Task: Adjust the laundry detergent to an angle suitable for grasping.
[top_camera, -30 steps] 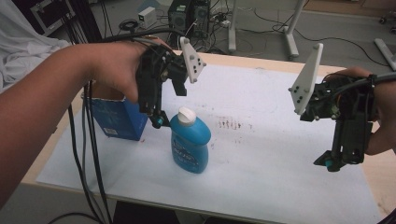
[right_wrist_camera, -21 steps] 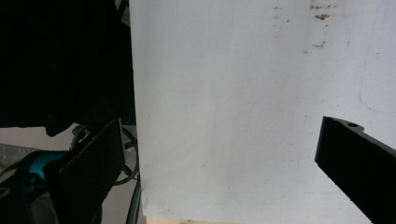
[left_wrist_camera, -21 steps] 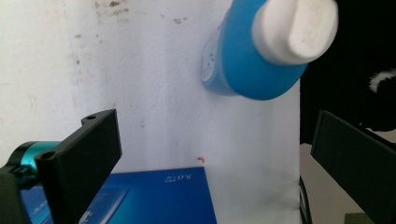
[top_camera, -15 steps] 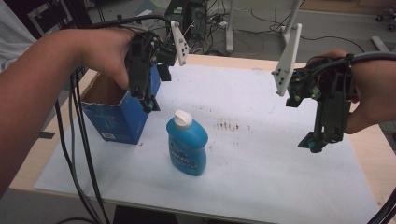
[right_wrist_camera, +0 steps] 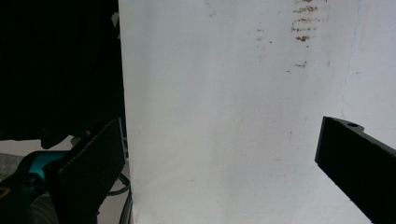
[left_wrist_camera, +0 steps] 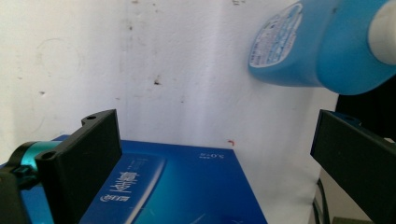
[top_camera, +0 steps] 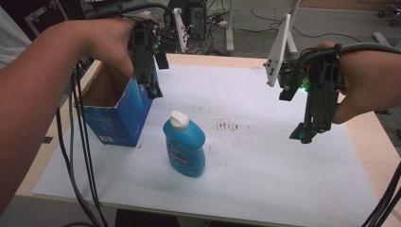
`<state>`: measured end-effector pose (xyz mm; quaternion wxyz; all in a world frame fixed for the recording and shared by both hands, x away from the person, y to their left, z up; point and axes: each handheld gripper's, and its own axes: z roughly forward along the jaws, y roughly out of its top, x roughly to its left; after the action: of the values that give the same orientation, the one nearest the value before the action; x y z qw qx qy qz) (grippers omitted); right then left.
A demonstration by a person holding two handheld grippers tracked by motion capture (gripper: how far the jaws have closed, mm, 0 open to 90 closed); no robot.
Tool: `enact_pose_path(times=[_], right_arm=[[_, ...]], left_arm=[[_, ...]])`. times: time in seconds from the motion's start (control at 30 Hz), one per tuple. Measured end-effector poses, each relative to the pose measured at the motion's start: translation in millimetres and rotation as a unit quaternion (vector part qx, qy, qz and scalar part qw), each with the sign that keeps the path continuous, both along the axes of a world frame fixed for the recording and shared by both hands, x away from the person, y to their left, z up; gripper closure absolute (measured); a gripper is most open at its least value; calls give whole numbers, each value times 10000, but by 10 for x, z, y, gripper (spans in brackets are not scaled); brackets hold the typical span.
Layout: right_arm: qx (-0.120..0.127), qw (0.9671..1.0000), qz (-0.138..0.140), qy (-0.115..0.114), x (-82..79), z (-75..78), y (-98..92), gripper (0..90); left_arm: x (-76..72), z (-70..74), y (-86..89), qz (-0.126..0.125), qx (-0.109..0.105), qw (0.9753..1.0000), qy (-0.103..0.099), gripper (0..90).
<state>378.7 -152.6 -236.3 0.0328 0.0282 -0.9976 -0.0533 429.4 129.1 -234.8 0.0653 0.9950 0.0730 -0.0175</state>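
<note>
White paper covers the tabletop point(top_camera: 283, 170), where an open-topped blue box point(top_camera: 118, 116) stands at nine o'clock, its inside too shadowed to tell any contents, with the upright blue bottle point(top_camera: 184, 146) just beside it toward four o'clock. The left gripper point(top_camera: 152, 90), fingers spread and empty, hangs over the box's near corner, so the bottle lies down toward five o'clock from it. The right gripper point(top_camera: 302, 135), fingers likewise released, hovers well apart at three o'clock, making the left the nearer.

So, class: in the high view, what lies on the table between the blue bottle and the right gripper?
Only white paper with a patch of brown smudges; no object sits between the blue bottle and the right gripper, as the high view shows.
</note>
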Motion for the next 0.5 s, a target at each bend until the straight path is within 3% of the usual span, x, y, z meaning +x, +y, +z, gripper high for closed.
enact_pose_path(times=[0.2, 0.33, 0.5], right_arm=[[56, 10000, 45, -63, -35, 30, -27, 11], [117, 9999, 36, -84, -58, 57, -54, 10], [88, 9999, -55, -117, -60, 87, -70, 10]], left_arm=[[15, 38, 20, 124, 30, 9999, -18, 18], [3, 63, 24, 78, 164, 9998, -56, 18], [-20, 89, 18, -10, 129, 9999, -98, 18]])
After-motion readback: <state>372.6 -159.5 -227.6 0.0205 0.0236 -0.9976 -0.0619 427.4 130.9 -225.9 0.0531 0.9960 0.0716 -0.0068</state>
